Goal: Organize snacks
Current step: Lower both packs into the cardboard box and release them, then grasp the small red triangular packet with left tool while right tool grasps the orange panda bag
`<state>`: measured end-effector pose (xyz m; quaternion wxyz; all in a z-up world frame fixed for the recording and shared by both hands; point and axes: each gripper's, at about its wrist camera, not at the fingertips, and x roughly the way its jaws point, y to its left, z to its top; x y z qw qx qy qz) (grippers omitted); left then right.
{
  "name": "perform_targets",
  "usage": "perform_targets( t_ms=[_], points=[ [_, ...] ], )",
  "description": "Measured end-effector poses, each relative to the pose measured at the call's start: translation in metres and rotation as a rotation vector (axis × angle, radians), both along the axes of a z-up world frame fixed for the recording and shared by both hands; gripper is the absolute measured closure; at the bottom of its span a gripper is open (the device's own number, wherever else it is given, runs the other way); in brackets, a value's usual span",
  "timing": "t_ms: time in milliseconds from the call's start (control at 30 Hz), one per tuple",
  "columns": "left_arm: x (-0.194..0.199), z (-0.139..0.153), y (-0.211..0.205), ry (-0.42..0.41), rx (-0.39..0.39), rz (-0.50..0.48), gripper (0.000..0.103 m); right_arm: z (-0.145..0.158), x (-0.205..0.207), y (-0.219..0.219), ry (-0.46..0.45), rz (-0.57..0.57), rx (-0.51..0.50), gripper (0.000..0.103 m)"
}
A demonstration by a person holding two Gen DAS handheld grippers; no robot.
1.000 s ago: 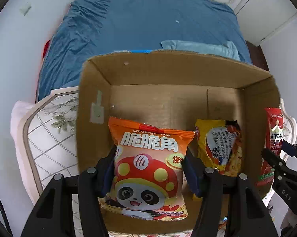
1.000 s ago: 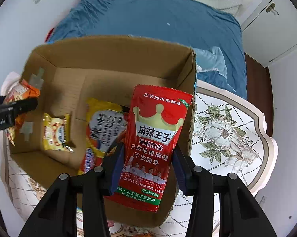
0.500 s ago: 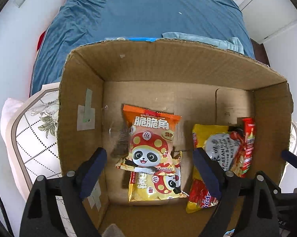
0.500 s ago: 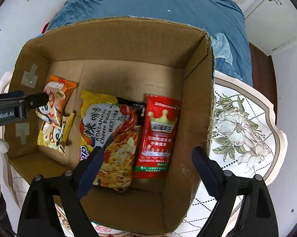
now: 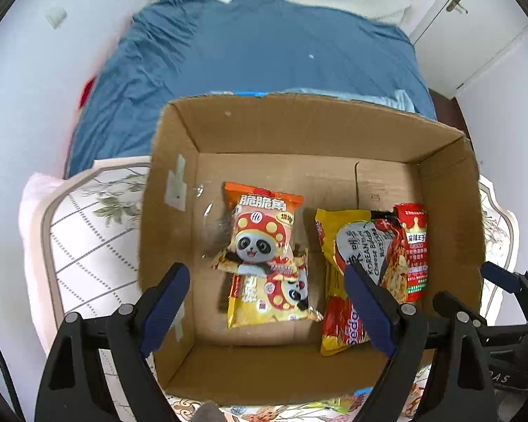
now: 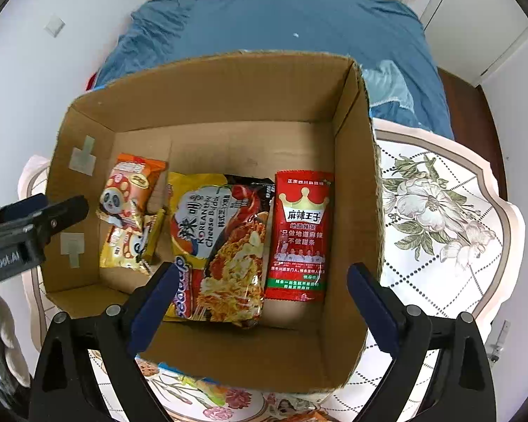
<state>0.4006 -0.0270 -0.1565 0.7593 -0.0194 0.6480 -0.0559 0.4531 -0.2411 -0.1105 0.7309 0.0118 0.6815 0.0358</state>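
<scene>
An open cardboard box (image 5: 299, 133) (image 6: 355, 190) stands on a floral table. Inside lie an orange panda snack bag (image 5: 260, 228) (image 6: 127, 190) on top of a yellow panda bag (image 5: 271, 299) (image 6: 123, 246), a yellow-black Korean cheese noodle pack (image 5: 359, 260) (image 6: 221, 239) and a red crown-label spicy strip pack (image 5: 413, 242) (image 6: 299, 232). My left gripper (image 5: 267, 302) is open and empty above the box's near left part. My right gripper (image 6: 260, 299) is open and empty above the near right part.
The floral white table (image 6: 439, 211) (image 5: 88, 232) extends left and right of the box. More snack packets (image 6: 200, 390) peek out under the box's near edge. A bed with a blue cover (image 5: 264, 56) lies behind. A white door (image 5: 475, 24) is at the back right.
Both grippers opened and let go: the orange panda bag and the red pack dropped into the box. Both grippers have since pulled back and up from the box.
</scene>
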Motion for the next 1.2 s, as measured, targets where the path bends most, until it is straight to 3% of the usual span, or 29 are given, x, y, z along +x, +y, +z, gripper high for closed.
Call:
perform_targets(
  t_ms=[500,733,900,1200],
  points=[
    [-0.085,0.072,0.000,-0.180,0.016,-0.006,0.013,0.059,-0.068,0.006,-0.145,-0.043,0.077,0.004],
    [-0.150,0.078,-0.005,-0.173,0.009,-0.001,0.013,0.063,-0.139,-0.003,-0.120,-0.048,0.122,0.004],
    [-0.209,0.053,-0.022,-0.097,-0.018,-0.032,0.013,0.037,-0.196,-0.032,-0.025,-0.054,0.112,0.004],
    [-0.281,-0.025,-0.089,0.154,-0.124,-0.191,0.013,-0.005,-0.250,-0.088,0.121,0.009,-0.028,0.004]
  ],
)
